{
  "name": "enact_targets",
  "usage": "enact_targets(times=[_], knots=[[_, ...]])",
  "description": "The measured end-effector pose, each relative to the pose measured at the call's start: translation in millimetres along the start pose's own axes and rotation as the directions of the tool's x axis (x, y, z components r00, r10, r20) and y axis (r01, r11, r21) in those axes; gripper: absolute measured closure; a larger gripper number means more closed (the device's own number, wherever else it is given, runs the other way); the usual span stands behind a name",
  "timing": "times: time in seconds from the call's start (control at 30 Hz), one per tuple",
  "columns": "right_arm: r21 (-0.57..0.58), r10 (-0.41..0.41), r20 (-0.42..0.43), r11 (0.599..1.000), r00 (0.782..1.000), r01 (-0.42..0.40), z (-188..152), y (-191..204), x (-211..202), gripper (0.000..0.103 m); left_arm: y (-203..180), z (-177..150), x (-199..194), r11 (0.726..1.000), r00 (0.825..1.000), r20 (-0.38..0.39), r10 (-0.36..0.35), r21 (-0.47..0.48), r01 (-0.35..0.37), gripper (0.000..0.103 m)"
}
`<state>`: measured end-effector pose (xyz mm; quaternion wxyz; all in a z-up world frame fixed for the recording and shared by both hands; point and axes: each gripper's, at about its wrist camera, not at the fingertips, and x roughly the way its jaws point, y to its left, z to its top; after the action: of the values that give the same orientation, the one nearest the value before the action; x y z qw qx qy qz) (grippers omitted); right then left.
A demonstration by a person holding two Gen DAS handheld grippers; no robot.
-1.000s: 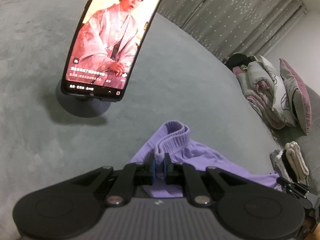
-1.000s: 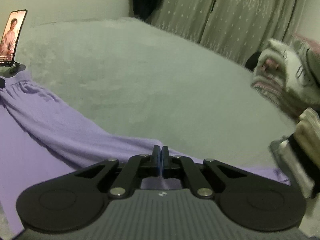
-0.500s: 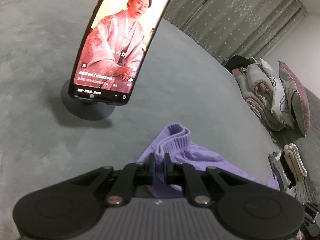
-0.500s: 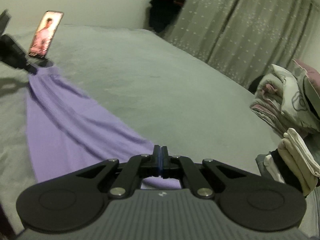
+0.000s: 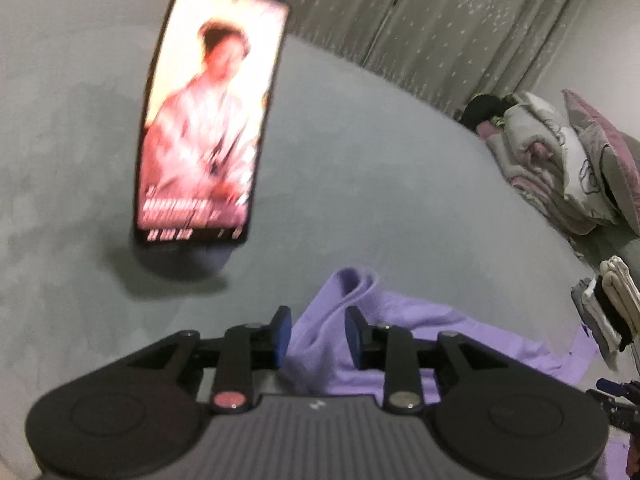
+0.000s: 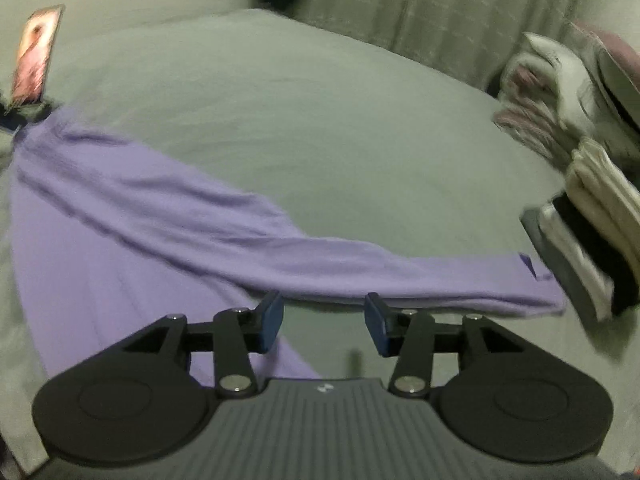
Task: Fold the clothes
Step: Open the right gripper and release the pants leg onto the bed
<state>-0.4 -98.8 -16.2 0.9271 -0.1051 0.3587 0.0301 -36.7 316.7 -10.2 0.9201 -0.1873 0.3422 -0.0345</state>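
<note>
Purple garment [image 6: 168, 216] lay spread on grey bed [image 6: 320, 120], waistband between left gripper [image 5: 318, 334] jaws, which were opening vs clamped 1 s ago. Right gripper [image 6: 325, 328] jaws also opening from shut, nothing between them. Phone [image 5: 208, 120] text blurred, unreadable.

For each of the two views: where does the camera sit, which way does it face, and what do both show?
Left wrist: sits behind the left tool, faces down across the bed; its jaws are opening around the purple garment's waistband, phone beyond.
Right wrist: sits behind the right tool, faces across the bed; its jaws are opening with nothing between them, the garment's hem just ahead.
Shared: garment, phone, folded stack, curtains.
</note>
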Motion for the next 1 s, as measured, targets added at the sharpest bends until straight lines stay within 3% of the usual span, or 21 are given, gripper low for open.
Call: enact_targets(times=[0.2,0.37,0.53,0.77,1.0], knots=[[0.224,-0.023,-0.037,0.974,0.999,0.031,6,-37,23,0.054,-32,4,-3,0.992,0.997,0.048,-0.058,0.113,0.052,0.059],[0.305,-0.069,-0.025,0.950,0.997,0.073,13,-51,33,0.054,-55,1,13,0.980,0.993,0.004,-0.121,0.158,0.118,0.059],[0.379,-0.062,-0.010,0.923,0.998,0.061,19,-62,44,0.054,-84,-9,28,0.953,0.982,-0.055,-0.182,0.237,0.190,0.059],[0.419,-0.078,-0.028,0.904,0.997,0.082,25,-67,68,0.054,-122,-31,46,0.893,0.938,-0.163,-0.305,0.292,0.342,0.059],[0.398,-0.138,-0.060,0.905,0.989,0.150,21,-68,90,0.054,-151,-61,64,0.825,0.897,-0.295,-0.329,0.373,0.425,0.058]])
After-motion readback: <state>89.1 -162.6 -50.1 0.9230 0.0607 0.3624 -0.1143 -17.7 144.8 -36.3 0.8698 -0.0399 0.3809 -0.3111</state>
